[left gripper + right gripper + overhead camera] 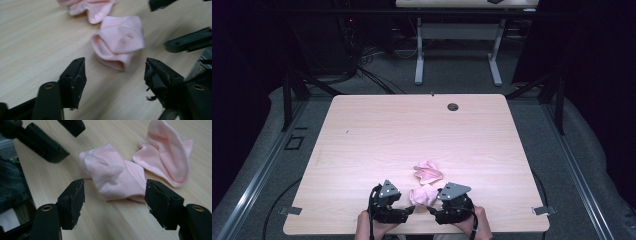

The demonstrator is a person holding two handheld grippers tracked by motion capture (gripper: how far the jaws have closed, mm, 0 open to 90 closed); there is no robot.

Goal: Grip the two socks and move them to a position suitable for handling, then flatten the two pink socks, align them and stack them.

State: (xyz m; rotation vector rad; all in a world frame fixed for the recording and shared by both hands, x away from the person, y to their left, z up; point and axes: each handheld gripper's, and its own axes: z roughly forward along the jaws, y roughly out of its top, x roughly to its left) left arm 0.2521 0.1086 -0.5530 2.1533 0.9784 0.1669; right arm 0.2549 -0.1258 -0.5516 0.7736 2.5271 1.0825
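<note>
A pale wooden table (362,130) stands on grey carpet in a dark room, with a white-legged desk (457,45) beyond it. At the near edge, two hands bring in the left gripper (411,209) and the right gripper (430,209), tips turned toward each other just short of a crumpled pink sock (423,194); from above they seem almost to touch it. The left gripper view corrects that: its jaws stand spread, pressing nothing, with bare wood between them and the sock (119,42) lying a little ahead, and the right gripper's jaws come in at the upper right. The right gripper view likewise shows spread jaws, the sock (112,176) just in front of the gap, not pinched. Farther on lies a second sock (428,172), rumpled, close to the first; its open cuff (172,157) shows in the right gripper view. Near the far edge sits a dark cable hole (453,106).
</note>
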